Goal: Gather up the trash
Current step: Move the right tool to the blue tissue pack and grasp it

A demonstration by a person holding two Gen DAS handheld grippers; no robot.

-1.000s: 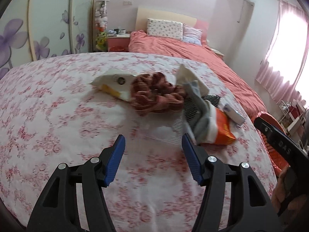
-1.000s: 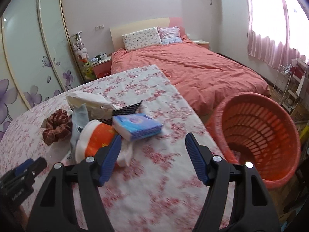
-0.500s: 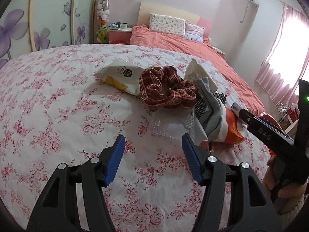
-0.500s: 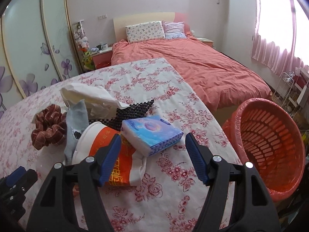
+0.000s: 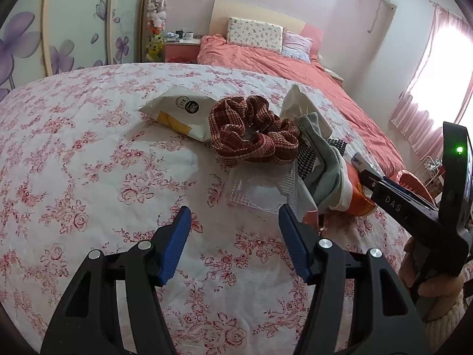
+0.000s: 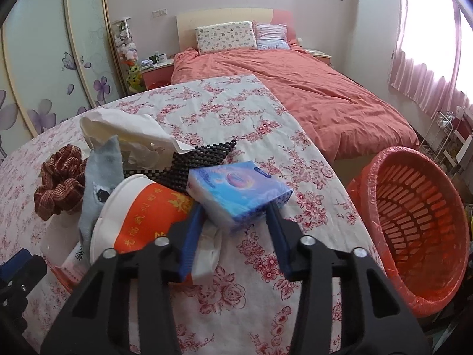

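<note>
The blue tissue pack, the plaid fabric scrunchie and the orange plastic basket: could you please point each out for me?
blue tissue pack (image 6: 236, 190), right wrist view, on its printed top face.
plaid fabric scrunchie (image 5: 254, 131), left wrist view, on its near ruffled loop.
orange plastic basket (image 6: 414, 222), right wrist view, on its slotted inner wall.

- One blue tissue pack (image 6: 239, 190), centre of the right wrist frame.
- One orange-and-white paper cup (image 6: 142, 210), centre left.
- One plaid scrunchie (image 5: 254, 131), one grey sock (image 5: 328, 162), one clear plastic tray (image 5: 263, 186), mid-frame in the left wrist view.
- One white-and-yellow wrapper (image 5: 180, 112), upper centre.
- One orange basket (image 6: 419, 222), right edge.
- Two pillows (image 6: 226, 37) at top centre.
- Two claws: left claw (image 5: 232, 242), right claw (image 6: 235, 236).
</note>
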